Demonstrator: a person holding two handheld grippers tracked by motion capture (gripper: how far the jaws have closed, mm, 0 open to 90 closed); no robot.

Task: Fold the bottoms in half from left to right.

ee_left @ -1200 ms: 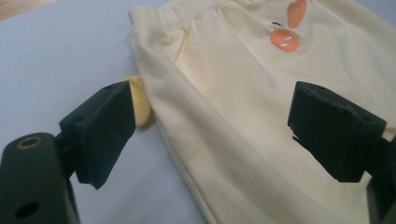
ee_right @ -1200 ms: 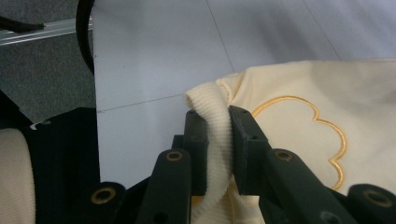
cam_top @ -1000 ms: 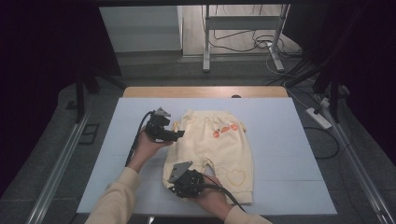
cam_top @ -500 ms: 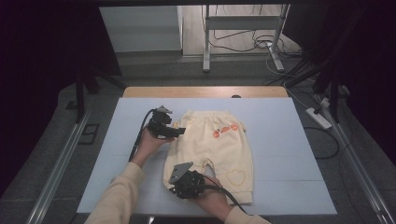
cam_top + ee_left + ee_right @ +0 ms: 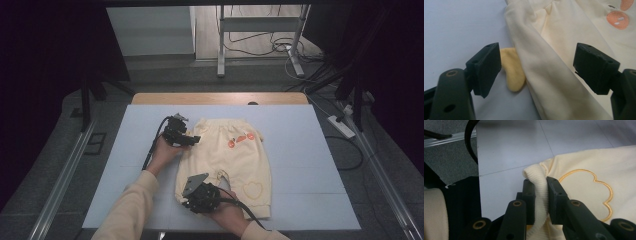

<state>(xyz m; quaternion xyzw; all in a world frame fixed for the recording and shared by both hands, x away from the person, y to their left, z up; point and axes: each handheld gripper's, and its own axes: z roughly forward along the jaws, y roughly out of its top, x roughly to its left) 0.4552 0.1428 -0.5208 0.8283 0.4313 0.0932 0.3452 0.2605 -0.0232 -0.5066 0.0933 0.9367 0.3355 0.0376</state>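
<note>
We are working on the cream trousers (image 5: 227, 155) lying flat at the centre of the worktop (image 5: 310, 165). Our right gripper (image 5: 540, 195) is pinching the ribbed cuff (image 5: 537, 182) at about 6 o'clock — we are keeping that hold steady. Our left gripper (image 5: 536, 67), at 10 o'clock by the waistband, is standing open and has just been closing, straddling the side fold — we should be catching both layers squarely before pinching.

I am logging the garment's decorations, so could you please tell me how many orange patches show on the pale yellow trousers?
2. Both sit side by side near the waistband of the trousers: one orange patch and another beside it. Folds may hide others.
</note>
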